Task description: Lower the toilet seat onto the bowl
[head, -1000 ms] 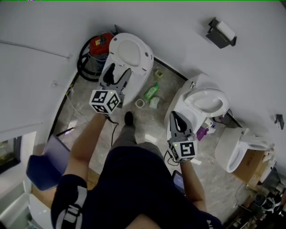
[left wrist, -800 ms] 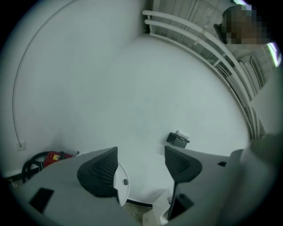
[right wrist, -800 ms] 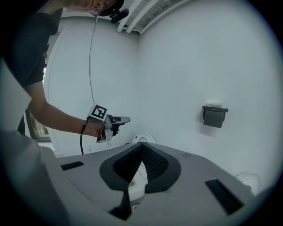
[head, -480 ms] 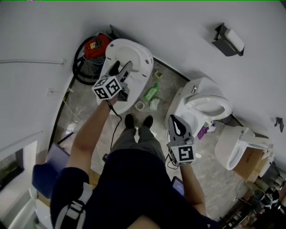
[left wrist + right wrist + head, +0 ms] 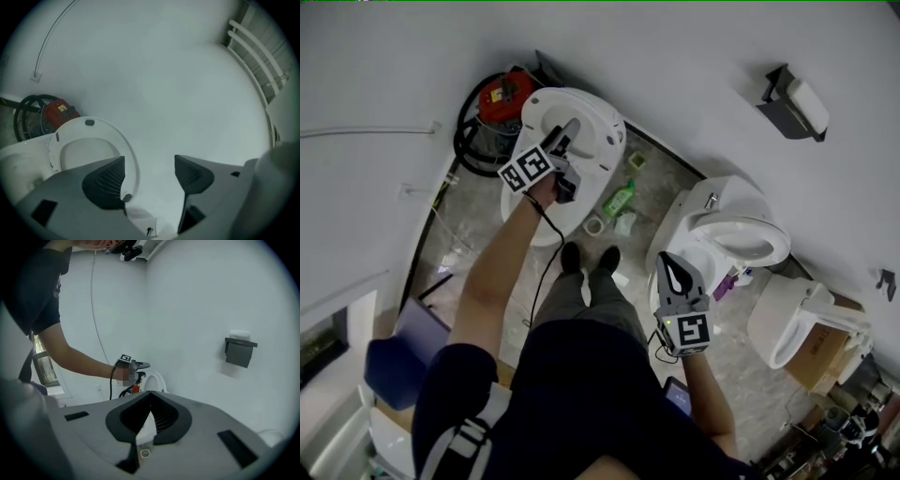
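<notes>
So, seat: white glossy plastic oval toilet seat, stood up against the wall at the back of the left-hand toilet. Small dark bumpers on its face.
Bowl: white glazed ceramic bowl below the seat, largely covered by the forearm. Contents not visible.
Seat vs left claw: left gripper raised to the seat, jaws spread. The seat's right rim runs just beside the left-hand ribbed black pad and edges into the gap. Contact cannot be told.
Right claw: right gripper held low, jaws pressed together on nothing, well apart from the seat and near a second toilet whose ring lies flat.
Wall: dark grey boxy holder with white paper on top.
Floor: marbled stone tiles. Green plastic bottle lying near the bowl; red machine ringed by a coiled black hose beside it.
</notes>
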### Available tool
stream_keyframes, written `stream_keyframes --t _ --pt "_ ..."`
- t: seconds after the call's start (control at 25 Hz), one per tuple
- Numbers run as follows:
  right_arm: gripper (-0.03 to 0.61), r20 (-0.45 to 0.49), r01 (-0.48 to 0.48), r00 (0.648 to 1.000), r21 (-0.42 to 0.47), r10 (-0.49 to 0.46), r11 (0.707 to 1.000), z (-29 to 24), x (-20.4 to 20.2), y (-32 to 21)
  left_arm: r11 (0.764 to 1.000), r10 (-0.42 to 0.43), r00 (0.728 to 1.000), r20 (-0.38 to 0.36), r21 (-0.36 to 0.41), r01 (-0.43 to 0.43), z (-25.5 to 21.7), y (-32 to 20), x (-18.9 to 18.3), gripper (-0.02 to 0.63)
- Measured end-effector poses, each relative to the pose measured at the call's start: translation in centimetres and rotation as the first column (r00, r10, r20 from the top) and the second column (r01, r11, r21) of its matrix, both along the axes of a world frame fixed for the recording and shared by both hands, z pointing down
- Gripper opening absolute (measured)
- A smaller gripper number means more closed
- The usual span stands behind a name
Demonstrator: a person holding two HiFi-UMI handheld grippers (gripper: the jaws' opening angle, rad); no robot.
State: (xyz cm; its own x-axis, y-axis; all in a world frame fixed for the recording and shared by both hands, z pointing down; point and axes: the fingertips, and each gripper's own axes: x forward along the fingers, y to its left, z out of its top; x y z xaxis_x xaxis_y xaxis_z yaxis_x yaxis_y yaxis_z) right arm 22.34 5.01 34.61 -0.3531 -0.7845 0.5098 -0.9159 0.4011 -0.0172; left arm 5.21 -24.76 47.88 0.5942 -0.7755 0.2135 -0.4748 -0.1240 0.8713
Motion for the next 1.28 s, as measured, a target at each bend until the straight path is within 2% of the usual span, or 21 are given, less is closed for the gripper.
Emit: stream_keyframes --t 0.32,0.56,0.76,0.96,1.04,1.28 --pt "0.02 -0.006 0.014 1.0 -0.045 -0.014 0.999 1.9 1.6 -0.9 0.995 -0.051 0.993 -0.109 -0.093 0.041 4.2 -3.3 0.7 0.342" --pt "0.02 -0.003 0.009 1.0 -0.083 -0.009 0.997 3.2 2.6 -1.0 0.985 -0.103 0.968 -0.231 -0.156 0.067 5.8 -5.1 1.1 0.342" --pt "0.02 -0.002 0.003 1.0 -0.104 -0.003 0.995 3.9 3.0 -1.2 0.98 -0.127 0.956 -0.264 -0.185 0.079 7.0 -6.4 1.4 0.342" --pt "0.02 -0.009 0.009 1.0 -0.122 -0.01 0.992 4.8 3.3 -1.4 0.966 -0.159 0.929 -0.334 -0.246 0.077 8.3 -7.5 2.0 0.342" --pt "0.02 -0.004 0.011 1.0 -0.123 -0.011 0.992 5.0 3.4 -1.4 0.963 -0.165 0.924 -0.345 -0.259 0.075 8.7 -7.8 2.2 0.342" --pt "0.02 0.006 0.001 1.0 -0.138 0.0 0.99 5.4 3.7 -1.7 0.963 -0.16 0.934 -0.321 -0.26 0.076 9.5 -8.9 2.8 0.342"
